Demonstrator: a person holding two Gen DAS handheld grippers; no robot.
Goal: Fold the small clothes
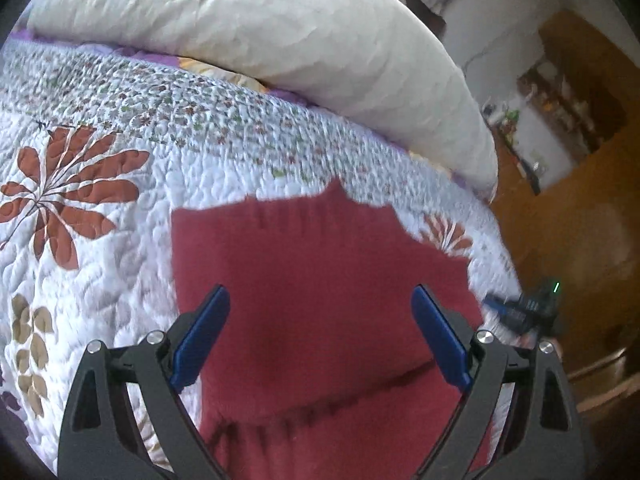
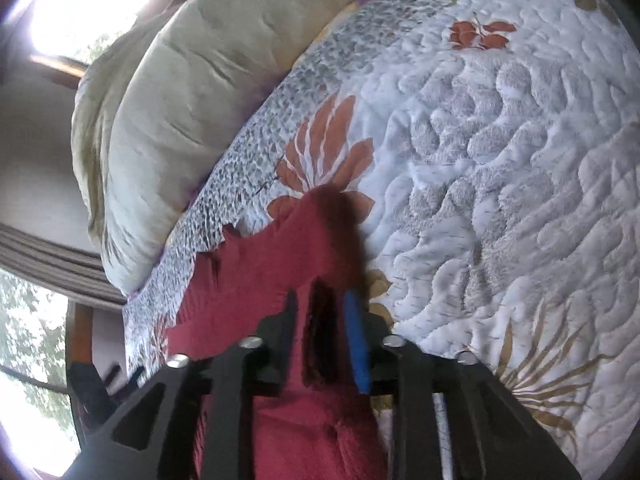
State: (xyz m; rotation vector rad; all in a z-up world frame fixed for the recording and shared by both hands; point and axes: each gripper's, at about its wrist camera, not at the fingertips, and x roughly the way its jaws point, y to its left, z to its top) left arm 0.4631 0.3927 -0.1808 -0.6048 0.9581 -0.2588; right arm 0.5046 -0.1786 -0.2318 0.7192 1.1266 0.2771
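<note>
**Red garment half in hand on the quilted bed**

Red garment lay spread on the floral quilt of the bed, near the bed's edge, with a cream pillow well beyond it.

Left wrist view: left gripper hovered over the cloth with its blue-padded fingers spread wide, holding nothing. Cloth filled the gap between them. A gathered band ran across the near part of the garment; the far edge looked ragged or scalloped, though blur made the trim hard to read. The other tool showed at the right margin by the garment's side, over wooden floor.

Right wrist view: right gripper had its fingers drawn close together on a raised ridge of the red garment, which ran up between them and draped away toward the pillow. The quilt lay bare to the right.

Handling, by judgement: light, soft, fully limp knit or fleece, likely to sag and bunch when lifted by one point. Not fragile, not slippery. Best taken at hems or corners, both tools on matching edges, so the fold falls square. The open left tool seemed placed to pinch the opposite side.
</note>
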